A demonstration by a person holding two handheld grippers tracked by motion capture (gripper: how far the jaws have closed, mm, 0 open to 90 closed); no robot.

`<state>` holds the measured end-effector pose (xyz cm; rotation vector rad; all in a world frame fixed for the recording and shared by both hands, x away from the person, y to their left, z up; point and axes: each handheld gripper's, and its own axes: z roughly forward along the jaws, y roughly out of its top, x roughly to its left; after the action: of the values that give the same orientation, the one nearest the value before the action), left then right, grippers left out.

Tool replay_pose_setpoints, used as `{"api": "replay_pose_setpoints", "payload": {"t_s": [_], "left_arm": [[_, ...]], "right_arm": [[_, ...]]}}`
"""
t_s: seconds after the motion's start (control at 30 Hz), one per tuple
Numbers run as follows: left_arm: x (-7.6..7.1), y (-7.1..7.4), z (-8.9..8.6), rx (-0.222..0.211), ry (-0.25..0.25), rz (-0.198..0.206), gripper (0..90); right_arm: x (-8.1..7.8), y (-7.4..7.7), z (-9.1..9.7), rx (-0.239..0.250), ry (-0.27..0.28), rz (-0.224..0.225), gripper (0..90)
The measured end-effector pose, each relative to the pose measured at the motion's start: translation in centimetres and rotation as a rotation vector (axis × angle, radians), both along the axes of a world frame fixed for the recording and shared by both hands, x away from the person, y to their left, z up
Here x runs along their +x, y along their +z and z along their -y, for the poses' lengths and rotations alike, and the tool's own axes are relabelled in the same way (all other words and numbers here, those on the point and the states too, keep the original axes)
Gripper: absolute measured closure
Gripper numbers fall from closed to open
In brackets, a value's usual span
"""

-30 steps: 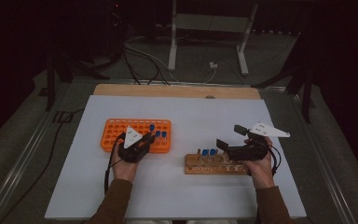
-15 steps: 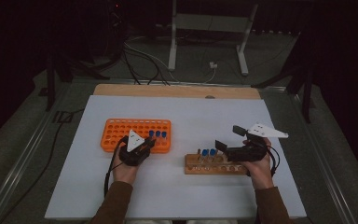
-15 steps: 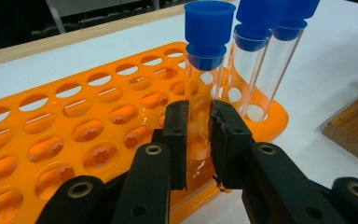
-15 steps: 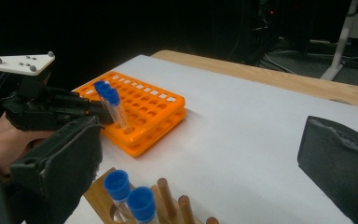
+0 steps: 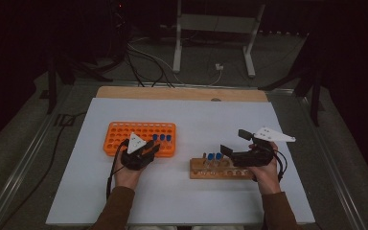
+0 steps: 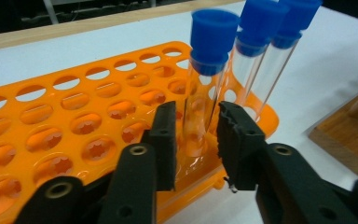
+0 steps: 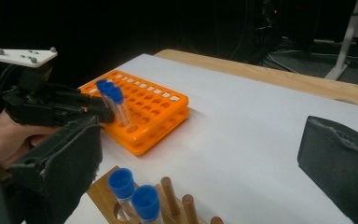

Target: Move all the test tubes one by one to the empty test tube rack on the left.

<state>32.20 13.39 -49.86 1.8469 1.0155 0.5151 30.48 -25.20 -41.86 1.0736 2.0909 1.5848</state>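
Note:
An orange tube rack holds three clear tubes with blue caps at its right end. In the left gripper view the nearest tube stands in its hole between the jaws of my left gripper. The jaws have just been opening, and a thin gap shows on each side of the glass. A wooden rack at the right carries two blue-capped tubes. My right gripper hovers just above that rack, wide open with nothing between its jaws.
A white mat covers the table, with a wooden strip along its far edge. Most holes of the orange rack are vacant. Wooden pegs rise from the wooden rack beside its tubes.

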Motion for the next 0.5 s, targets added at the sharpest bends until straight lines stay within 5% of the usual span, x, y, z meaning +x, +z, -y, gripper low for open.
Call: {"api": "replay_pose_setpoints", "payload": {"t_s": [0.27,0.5], "left_arm": [[-1.1,2.2,-1.7,-0.071,-0.038,0.010,51.2],[-2.6,3.4,-3.2,-0.098,-0.001,0.035,30.8]], "right_arm": [[-0.1,-0.2,0.0,-0.004,0.016,0.000,0.0],[-0.3,-0.5,-0.1,-0.030,0.034,-0.006,1.7]]}}
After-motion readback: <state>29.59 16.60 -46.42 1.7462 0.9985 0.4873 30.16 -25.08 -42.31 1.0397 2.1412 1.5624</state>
